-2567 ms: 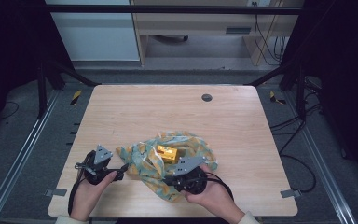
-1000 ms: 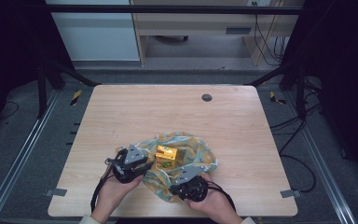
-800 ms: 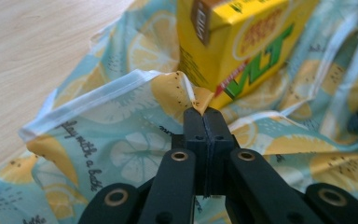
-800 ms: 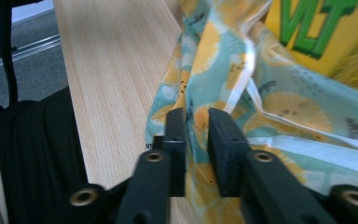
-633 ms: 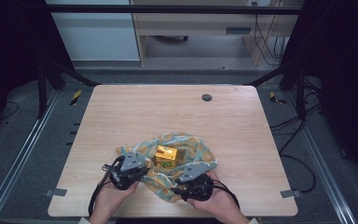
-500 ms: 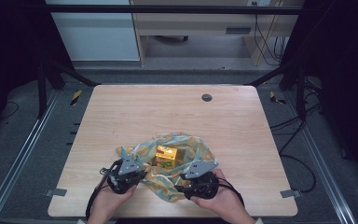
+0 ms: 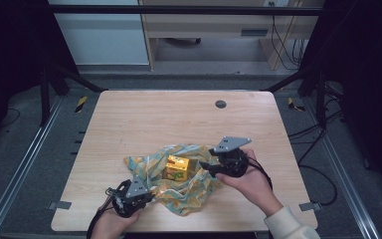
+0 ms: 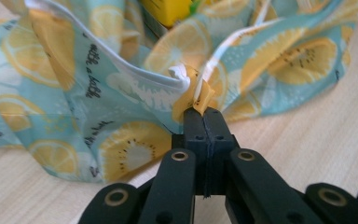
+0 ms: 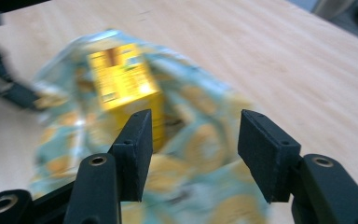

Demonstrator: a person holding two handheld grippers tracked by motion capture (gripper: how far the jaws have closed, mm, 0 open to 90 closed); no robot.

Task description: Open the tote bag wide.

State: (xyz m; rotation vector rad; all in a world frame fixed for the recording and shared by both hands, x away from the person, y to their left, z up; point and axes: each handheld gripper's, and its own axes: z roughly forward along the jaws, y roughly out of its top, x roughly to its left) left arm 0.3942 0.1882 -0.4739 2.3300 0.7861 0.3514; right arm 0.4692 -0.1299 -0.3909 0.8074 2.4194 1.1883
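A teal cloth with a lemon print [image 7: 179, 184] lies crumpled on the table's front half, around a small yellow box [image 7: 176, 168]. My left gripper [image 7: 144, 195] is at the cloth's front left edge, shut on a folded corner with a white hem [image 8: 193, 95]. My right gripper [image 7: 206, 167] hovers at the cloth's right side, open, with nothing between its fingers. In the right gripper view the yellow box [image 9: 121, 88] and the cloth [image 9: 196, 154] lie blurred just beyond the parted jaws.
The wooden table [image 7: 179, 119] has a round dark grommet [image 7: 221, 104] near its far edge. Metal rails and cables run along both sides of the table. A white cabinet and a wooden desk stand behind.
My right gripper has let go of the cloth, opened, and drawn back up and to the right. My left gripper has moved toward the front with the cloth corner.
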